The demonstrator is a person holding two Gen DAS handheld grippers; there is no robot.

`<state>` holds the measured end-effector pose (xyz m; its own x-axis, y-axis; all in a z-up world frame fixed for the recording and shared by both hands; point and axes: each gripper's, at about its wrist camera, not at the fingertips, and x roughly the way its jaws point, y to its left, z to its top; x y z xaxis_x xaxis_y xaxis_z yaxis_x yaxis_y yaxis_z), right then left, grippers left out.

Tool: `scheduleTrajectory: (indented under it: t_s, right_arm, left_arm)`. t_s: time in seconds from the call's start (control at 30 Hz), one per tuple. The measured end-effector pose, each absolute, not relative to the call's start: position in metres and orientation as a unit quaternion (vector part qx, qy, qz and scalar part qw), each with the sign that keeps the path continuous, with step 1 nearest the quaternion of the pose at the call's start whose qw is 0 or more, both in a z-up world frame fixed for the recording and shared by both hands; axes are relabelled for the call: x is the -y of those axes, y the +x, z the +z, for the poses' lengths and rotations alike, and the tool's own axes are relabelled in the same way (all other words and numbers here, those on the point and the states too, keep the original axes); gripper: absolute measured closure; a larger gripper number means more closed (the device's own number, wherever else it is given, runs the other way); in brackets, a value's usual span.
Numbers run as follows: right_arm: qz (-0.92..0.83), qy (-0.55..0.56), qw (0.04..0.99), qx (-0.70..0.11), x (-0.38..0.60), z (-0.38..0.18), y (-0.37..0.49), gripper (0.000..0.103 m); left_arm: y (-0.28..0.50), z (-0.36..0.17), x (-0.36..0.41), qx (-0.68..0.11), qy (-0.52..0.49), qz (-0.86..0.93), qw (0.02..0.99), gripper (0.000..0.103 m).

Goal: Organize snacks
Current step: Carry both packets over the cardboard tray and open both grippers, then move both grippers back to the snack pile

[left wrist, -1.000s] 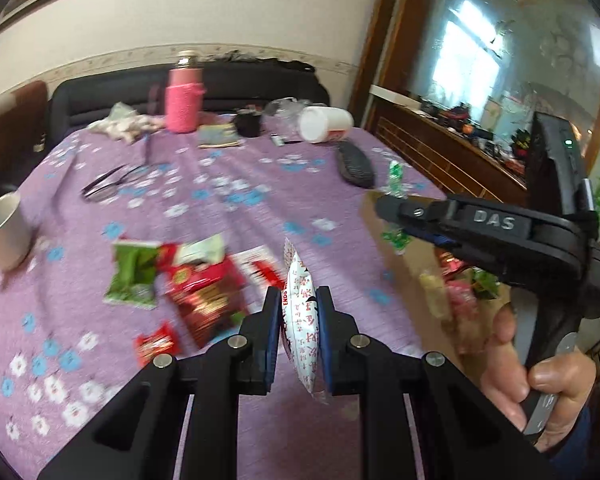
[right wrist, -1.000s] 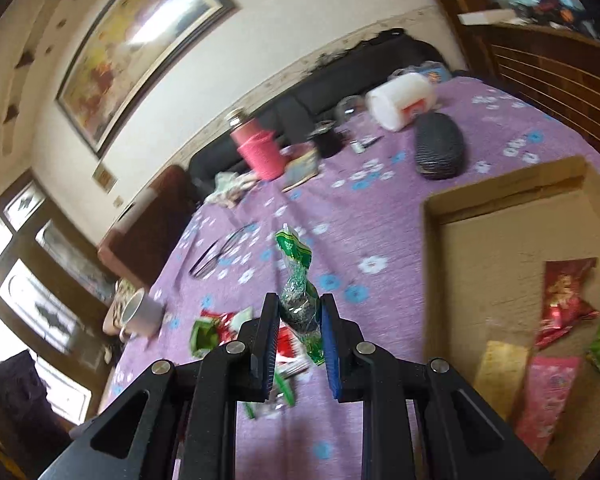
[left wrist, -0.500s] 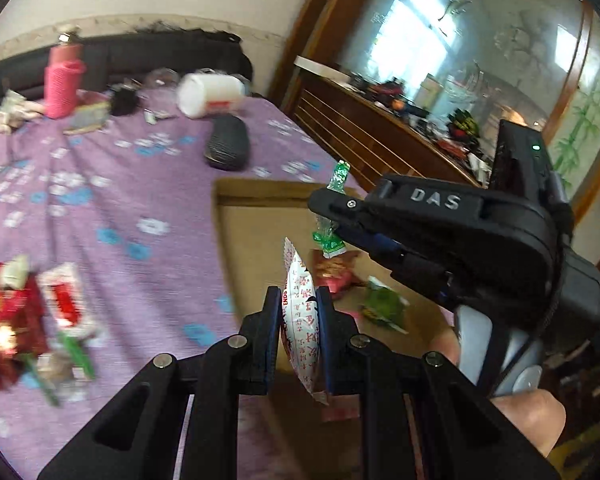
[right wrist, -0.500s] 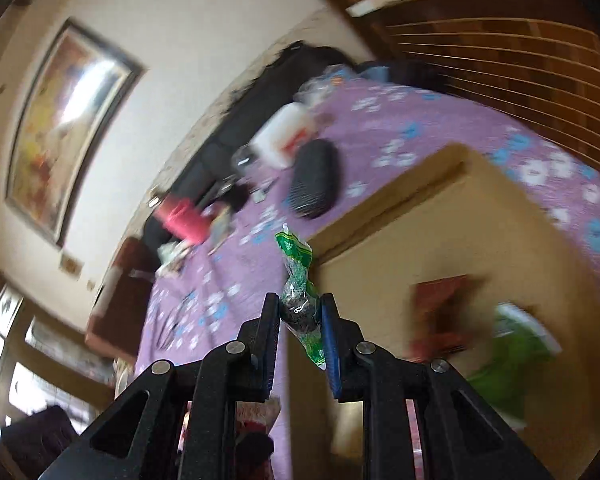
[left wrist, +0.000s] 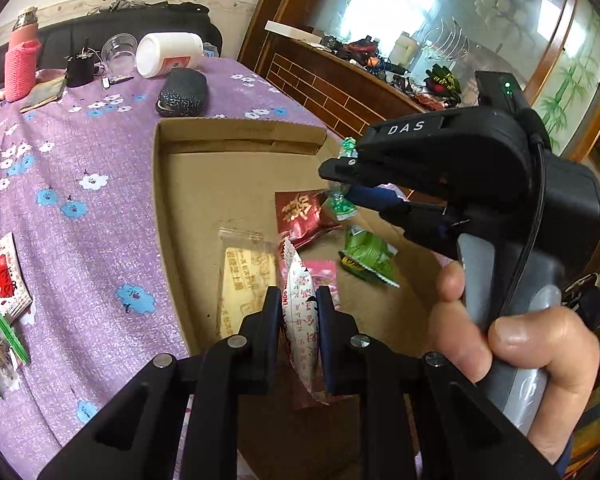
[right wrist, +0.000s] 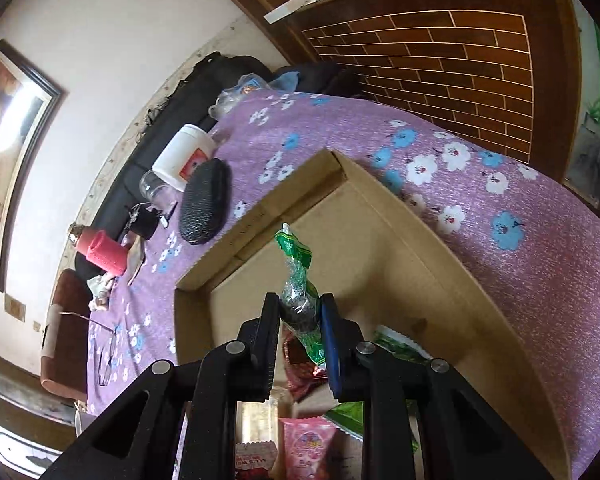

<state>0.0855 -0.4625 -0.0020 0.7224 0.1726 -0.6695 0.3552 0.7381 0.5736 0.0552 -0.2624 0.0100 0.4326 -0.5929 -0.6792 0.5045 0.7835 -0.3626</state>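
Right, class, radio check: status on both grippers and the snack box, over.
Left gripper shut on white-and-red packet. Right gripper shut on green wrapped candy. Both over cardboard box, four snacks already inside. Nothing in the way.

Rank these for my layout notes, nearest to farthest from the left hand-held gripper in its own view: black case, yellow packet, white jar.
1. Yellow packet, in the box just left of the left hand-held gripper.
2. Black case, on the cloth beyond the box.
3. White jar, lying behind the case.
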Motion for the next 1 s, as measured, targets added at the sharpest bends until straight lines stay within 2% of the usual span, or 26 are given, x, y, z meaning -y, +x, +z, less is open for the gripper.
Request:
scheduleTrajectory:
  t_s: [0.4,0.7,1.0]
  right_arm:
    - [-0.066,0.358,0.853,-0.375,0.462,-0.006,0.09,0.08]
    - [-0.08,0.358,0.856,-0.364,0.465,-0.002,0.084,0.076]
    - [-0.056,0.323,0.896,-0.301,0.446,0.026,0.074,0.076]
  left_arm:
    - [0.057,0.006,0.262,-0.422,-0.049,-0.316,0.848,0.087]
    - [0.049,0.015,0.263,-0.395,-0.033,-0.315,0.862,0.085]
    - [0.045,0.039,0.251,-0.366,-0.043,-0.295,0.882,0.085]
